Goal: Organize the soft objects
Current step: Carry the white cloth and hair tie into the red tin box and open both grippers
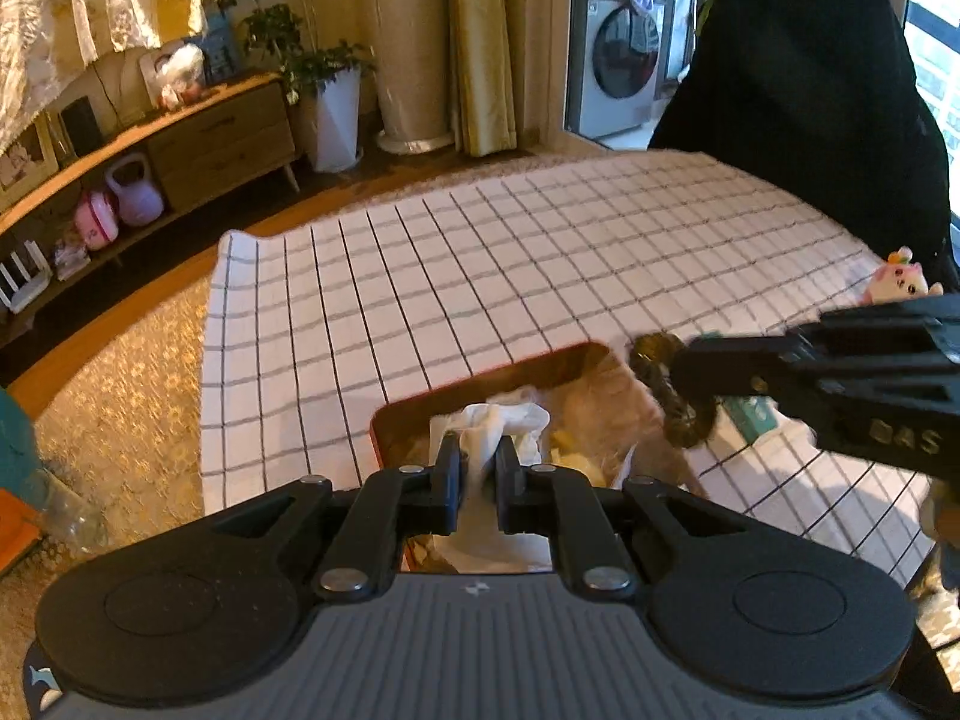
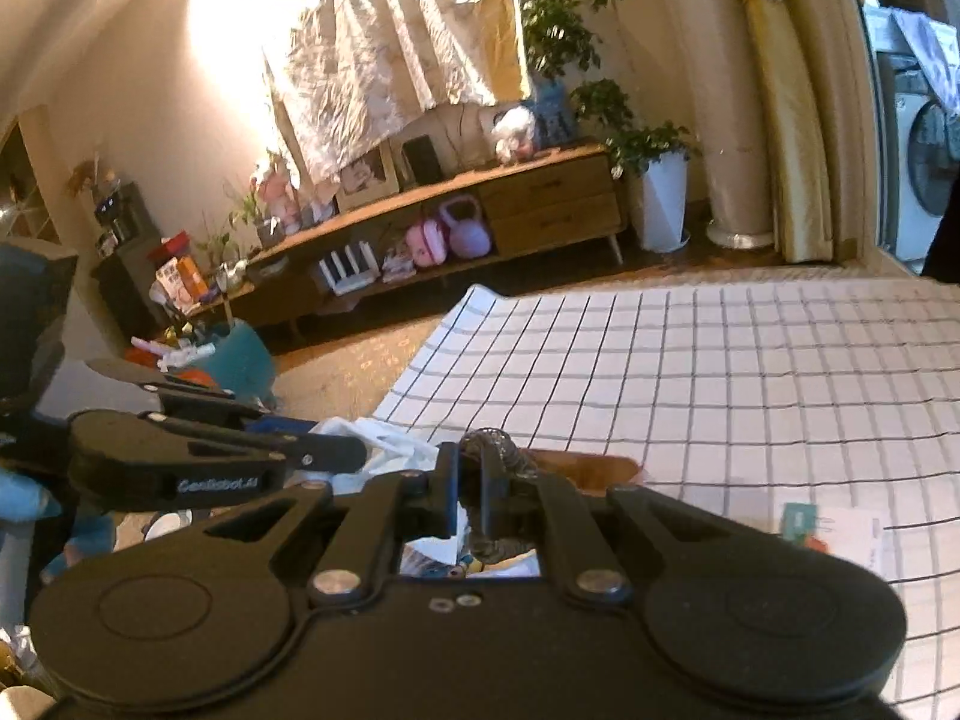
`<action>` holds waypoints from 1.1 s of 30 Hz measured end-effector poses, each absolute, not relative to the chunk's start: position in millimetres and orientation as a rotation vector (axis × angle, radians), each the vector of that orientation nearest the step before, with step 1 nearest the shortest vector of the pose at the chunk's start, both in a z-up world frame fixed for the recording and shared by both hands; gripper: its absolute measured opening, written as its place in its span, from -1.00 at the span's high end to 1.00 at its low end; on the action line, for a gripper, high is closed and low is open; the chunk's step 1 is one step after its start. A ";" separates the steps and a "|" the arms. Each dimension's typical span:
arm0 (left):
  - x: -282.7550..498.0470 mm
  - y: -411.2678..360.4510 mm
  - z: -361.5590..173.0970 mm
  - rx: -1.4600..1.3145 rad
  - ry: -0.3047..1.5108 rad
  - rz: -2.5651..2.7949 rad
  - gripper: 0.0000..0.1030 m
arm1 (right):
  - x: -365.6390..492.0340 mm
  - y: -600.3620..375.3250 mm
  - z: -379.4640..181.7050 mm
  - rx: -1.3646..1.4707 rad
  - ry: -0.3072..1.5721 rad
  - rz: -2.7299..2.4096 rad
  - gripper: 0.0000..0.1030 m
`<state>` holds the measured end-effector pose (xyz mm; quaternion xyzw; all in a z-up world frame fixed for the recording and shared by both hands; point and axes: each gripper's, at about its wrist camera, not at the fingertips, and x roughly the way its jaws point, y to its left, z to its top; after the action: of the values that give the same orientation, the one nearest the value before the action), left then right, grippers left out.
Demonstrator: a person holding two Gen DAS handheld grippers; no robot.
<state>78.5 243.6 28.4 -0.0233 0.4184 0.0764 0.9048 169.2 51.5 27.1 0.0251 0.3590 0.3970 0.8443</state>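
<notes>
Table w/ the checked cloth (image 1: 510, 276) fills most of the room's middle, mostly bare from 10 to 2 o'clock as seen from the left wrist cam. At 6 o'clock on it sits the brown tray (image 1: 384, 420), already stuffed: white cloth, something tan and fuzzy, yellowish bits. So a fair share of the sorting looks done.

Left gripper (image 1: 479, 468) hangs right over the tray, fingers pinched tight on the white cloth (image 1: 510, 420), which bunches up between them and trails down into the tray. Cloth is either going in or being tucked; can't say which.

Right gripper (image 2: 470, 489) comes in from 3 o'clock in the left cam, clamped on a dark mottled scrunchie (image 1: 672, 396), prob. a hair tie, though it's blurred. It hovers at the tray's right edge, just beside the tan fuzzy stuff, not yet dropped.

Left to do, as far as I can judge: scrunchie into the tray, white cloth let go. Then the small pink plush toy (image 1: 900, 282) at 3 o'clock near the table edge, well apart from the tray, untouched. A pale packet w/ a teal label (image 2: 834, 531) lies flat on the cloth at 4 o'clock in the right cam; may not count as soft.
</notes>
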 end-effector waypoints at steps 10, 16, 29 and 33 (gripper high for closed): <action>93.6 237.7 -16.3 -0.041 0.928 0.115 0.79 | 201.4 66.4 -28.7 -0.002 0.851 0.806 0.88; 100.2 239.9 -35.8 -0.057 0.954 0.127 0.79 | 207.8 69.1 -47.7 -0.019 0.893 0.774 0.88; 106.5 233.6 -56.0 -0.052 0.955 0.164 0.79 | 201.3 69.0 -61.0 -0.024 0.927 0.748 0.60; 104.4 231.9 -53.6 -0.048 0.946 0.178 0.75 | 198.6 66.8 -55.4 -0.022 0.923 0.748 0.43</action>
<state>104.4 231.9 -53.6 -0.0230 0.4549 0.0858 0.8861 198.6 66.8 -55.4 -0.0102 0.4350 0.3522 0.8286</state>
